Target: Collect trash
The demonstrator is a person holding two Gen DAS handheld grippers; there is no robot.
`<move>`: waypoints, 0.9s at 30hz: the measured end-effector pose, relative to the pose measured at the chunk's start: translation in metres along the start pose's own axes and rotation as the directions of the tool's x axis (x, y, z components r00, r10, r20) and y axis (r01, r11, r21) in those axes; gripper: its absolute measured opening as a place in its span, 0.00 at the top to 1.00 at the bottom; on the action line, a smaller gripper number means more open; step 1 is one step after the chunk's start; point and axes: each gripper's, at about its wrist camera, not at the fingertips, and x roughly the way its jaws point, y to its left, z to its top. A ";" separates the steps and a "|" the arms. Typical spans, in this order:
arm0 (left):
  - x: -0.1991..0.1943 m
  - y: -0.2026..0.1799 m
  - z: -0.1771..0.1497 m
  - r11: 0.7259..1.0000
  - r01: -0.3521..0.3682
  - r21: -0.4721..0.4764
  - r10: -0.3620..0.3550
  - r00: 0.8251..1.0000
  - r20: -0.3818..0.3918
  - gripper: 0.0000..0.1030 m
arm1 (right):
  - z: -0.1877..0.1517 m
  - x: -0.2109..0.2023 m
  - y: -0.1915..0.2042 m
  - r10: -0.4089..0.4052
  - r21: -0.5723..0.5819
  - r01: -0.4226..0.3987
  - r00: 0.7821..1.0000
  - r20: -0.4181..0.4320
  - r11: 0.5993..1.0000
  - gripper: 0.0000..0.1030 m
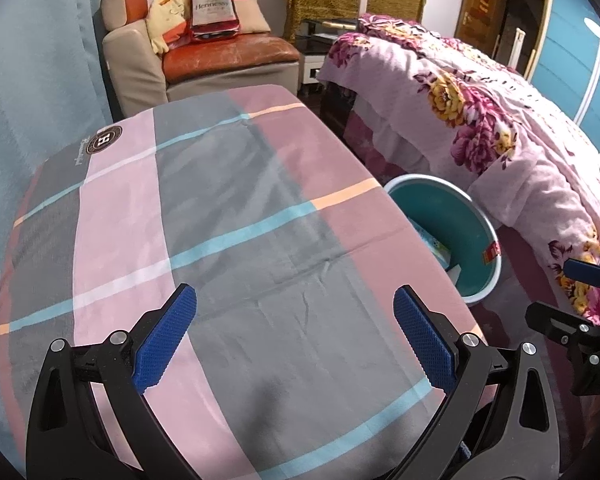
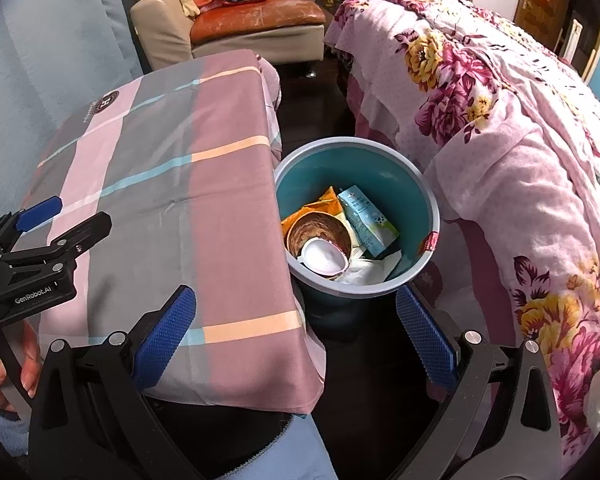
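A teal bin (image 2: 396, 184) stands on the dark floor between the table and the bed; its rim also shows in the left wrist view as the bin (image 1: 452, 220). Inside lie a brown paper bowl (image 2: 320, 232), a white lid (image 2: 324, 260), a light blue carton (image 2: 368, 220), an orange wrapper (image 2: 320, 204) and white paper (image 2: 368, 272). My right gripper (image 2: 296, 328) hangs open above the table's corner and the near side of the bin, holding nothing. My left gripper (image 1: 296, 332) is open over the plaid tablecloth (image 1: 220, 220), nothing between its fingers.
The table with the plaid cloth (image 2: 160, 184) fills the left. A bed with a floral pink blanket (image 2: 520, 160) crowds the right. A sofa (image 1: 220, 56) with cushions and a red bag stands at the back. A hand (image 2: 4, 368) grips the left gripper's handle.
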 end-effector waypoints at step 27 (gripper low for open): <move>0.021 0.006 -0.003 1.000 -0.023 0.001 0.023 0.999 -0.024 0.04 | 0.002 0.030 -0.006 -0.004 0.024 0.005 0.998 -0.055 1.000 0.07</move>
